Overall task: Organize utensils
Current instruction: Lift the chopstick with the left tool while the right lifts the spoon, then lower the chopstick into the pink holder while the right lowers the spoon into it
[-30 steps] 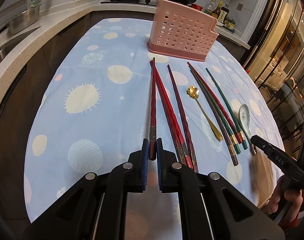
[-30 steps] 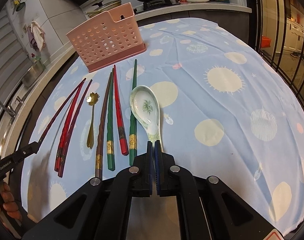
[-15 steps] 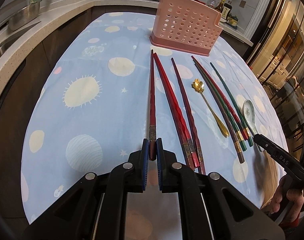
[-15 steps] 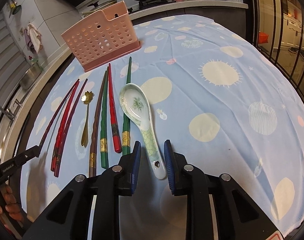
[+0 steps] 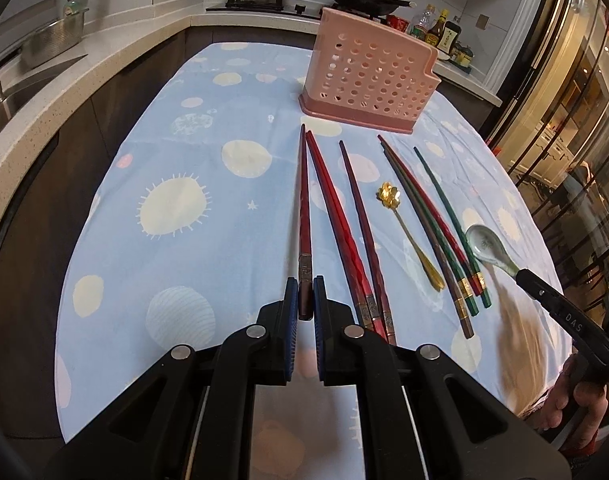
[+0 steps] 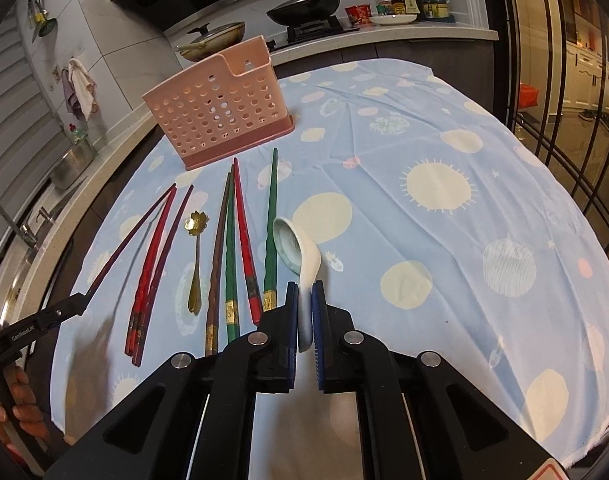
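Kitchen counters with a hob and pans border a table covered by a pale blue cloth [image 5: 176,168] printed with cream suns and planets. At its far end stands a pink perforated plastic utensil holder [image 5: 368,80], upright with its open top accessible; this is probably the destination for the items.

Between the holder and the near edge, the utensils lie in a row, handles toward the person, likely so that each can be taken by its end. The row comprises dark red chopsticks [image 5: 346,224], a gold metal spoon with a flower-shaped bowl [image 5: 408,232], and a mixed group of brown, green and red chopsticks [image 5: 432,224].

The left gripper [image 5: 305,300] is closed on the handle end of a single dark red chopstick [image 5: 303,208], which points toward the holder. Whether its tip is clear of the cloth cannot be determined.

The right gripper [image 6: 305,308] is clamped on the handle of a white ceramic soup spoon with a green motif [image 6: 294,246]. The spoon is turned on edge, bowl angled away from the cloth, apparently raised. Grasping at the handle end leaves the bowl free to enter the holder first.

Judged status: pick-up step; nothing shows above the holder's rim.
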Tool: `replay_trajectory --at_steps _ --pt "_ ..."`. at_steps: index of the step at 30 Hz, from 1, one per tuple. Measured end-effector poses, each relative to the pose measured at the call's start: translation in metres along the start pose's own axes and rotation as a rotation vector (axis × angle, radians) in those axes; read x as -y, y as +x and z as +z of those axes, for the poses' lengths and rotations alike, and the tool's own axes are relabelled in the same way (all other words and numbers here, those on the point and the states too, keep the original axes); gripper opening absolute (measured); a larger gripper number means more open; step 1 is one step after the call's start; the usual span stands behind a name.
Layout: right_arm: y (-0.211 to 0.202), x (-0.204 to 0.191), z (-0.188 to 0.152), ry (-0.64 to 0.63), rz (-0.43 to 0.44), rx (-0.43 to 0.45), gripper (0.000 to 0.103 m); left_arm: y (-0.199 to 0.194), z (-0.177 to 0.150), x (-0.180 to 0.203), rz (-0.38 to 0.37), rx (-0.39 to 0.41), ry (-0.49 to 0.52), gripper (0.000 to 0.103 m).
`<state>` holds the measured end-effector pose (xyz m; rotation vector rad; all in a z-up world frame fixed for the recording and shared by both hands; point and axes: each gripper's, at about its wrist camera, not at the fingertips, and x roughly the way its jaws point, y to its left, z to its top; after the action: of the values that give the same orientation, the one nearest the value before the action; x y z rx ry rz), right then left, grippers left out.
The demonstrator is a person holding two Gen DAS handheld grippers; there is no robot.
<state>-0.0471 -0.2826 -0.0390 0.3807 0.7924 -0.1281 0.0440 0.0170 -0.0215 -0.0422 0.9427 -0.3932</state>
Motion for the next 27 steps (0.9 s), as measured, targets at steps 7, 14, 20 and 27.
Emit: replay_trajectory --at_steps 7,14,20,27 --pt "-0.019 -0.007 0.030 -0.026 -0.001 0.086 0.007 -0.028 0.030 0.002 0.007 0.113 0.018 0.007" --pt "-0.028 -0.021 0.072 -0.073 0.011 0.176 0.007 -0.048 0.075 0.005 0.025 0.230 0.047 0.007" --pt "-0.026 -0.034 0.114 -0.091 0.041 0.228 0.007 -0.062 0.123 0.013 0.038 0.333 0.085 0.007" --pt "-0.018 -0.049 0.155 -0.113 0.053 0.272 0.007 -0.073 0.172 0.023 0.049 0.420 0.113 0.007"
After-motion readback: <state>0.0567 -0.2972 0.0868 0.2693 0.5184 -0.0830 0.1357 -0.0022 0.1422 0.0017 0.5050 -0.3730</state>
